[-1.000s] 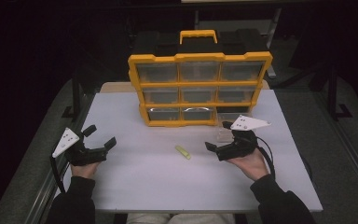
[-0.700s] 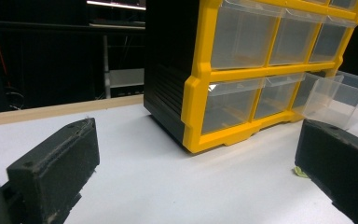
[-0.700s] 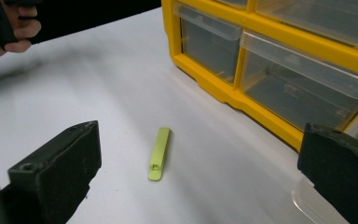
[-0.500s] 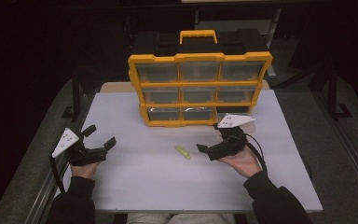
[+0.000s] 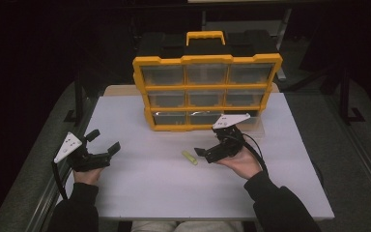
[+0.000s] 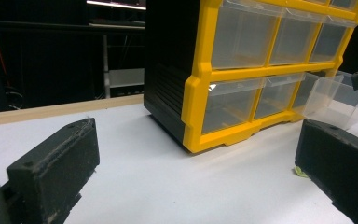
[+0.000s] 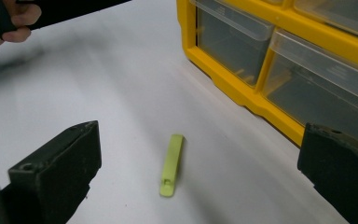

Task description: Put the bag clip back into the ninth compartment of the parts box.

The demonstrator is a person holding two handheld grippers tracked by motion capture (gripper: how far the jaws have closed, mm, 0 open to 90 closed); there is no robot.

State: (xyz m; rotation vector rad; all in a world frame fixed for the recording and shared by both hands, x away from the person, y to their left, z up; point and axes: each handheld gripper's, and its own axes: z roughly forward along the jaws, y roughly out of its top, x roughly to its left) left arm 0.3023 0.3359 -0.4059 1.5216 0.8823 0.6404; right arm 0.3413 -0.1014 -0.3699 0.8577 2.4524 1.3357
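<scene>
My right hand-held gripper [image 5: 204, 153] is above the worktop [image 5: 140, 188], right of centre, pointing left. Its jaws stand wide apart and hold nothing. In the right gripper view the two black jaws frame the strip [image 7: 171, 164], which lies flat on the worktop between them and ahead of them, not touched by either jaw.

The strip [image 5: 190, 157] is a small yellow-green plastic piece. In the high view it lies near the middle of the worktop, just left of my right jaws and in front of the organizer [image 5: 206, 92], well apart from it.

The organizer is a yellow-framed cabinet with clear drawers in three rows and a yellow handle [image 5: 205, 36] on top. It stands upright at the far side of the worktop. One clear drawer [image 6: 338, 98] at the bottom row's right end is pulled out toward me; it is visible in the left gripper view.

My left hand-held gripper [image 5: 104, 143] is near the left edge of the worktop, well apart from the strip. Its jaws are also wide apart and empty. They point toward the organizer's left corner [image 6: 193, 116].
</scene>
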